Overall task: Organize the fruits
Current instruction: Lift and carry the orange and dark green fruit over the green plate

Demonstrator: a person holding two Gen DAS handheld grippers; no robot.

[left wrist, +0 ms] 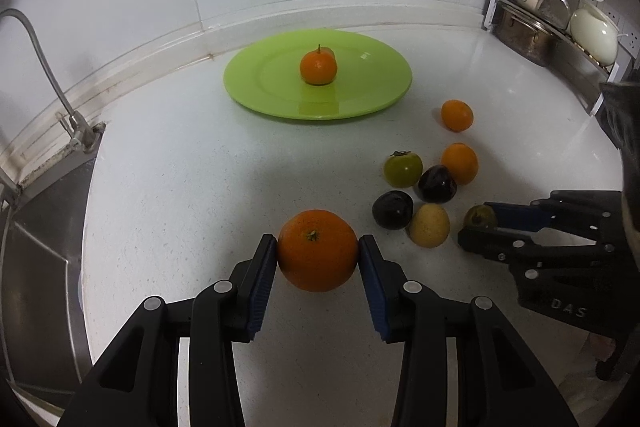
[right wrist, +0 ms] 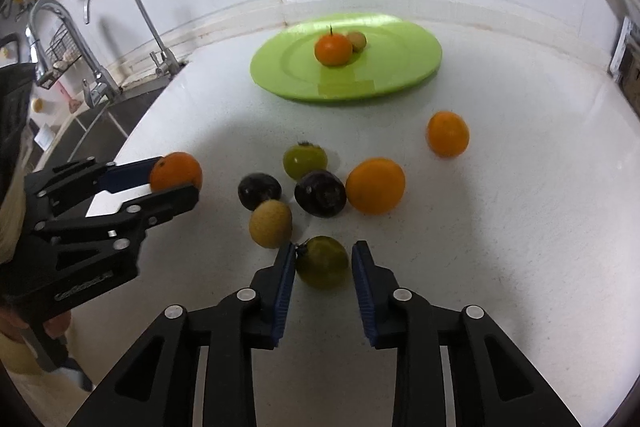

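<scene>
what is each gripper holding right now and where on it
The left gripper clamps an orange across its sides, stem up. The right gripper is shut on a green fruit, pads on its sides.

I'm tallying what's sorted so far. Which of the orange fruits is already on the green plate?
The stemmed orange fruit sits mid-plate. Two lie on the counter; the left gripper holds another.

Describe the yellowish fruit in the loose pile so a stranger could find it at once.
Start at the green plate by the wall and come forward to the fruit cluster on the white counter. The yellowish fruit sits at its near left, below a dark purple fruit: the only pale, tan-yellow, egg-shaped one.
</scene>
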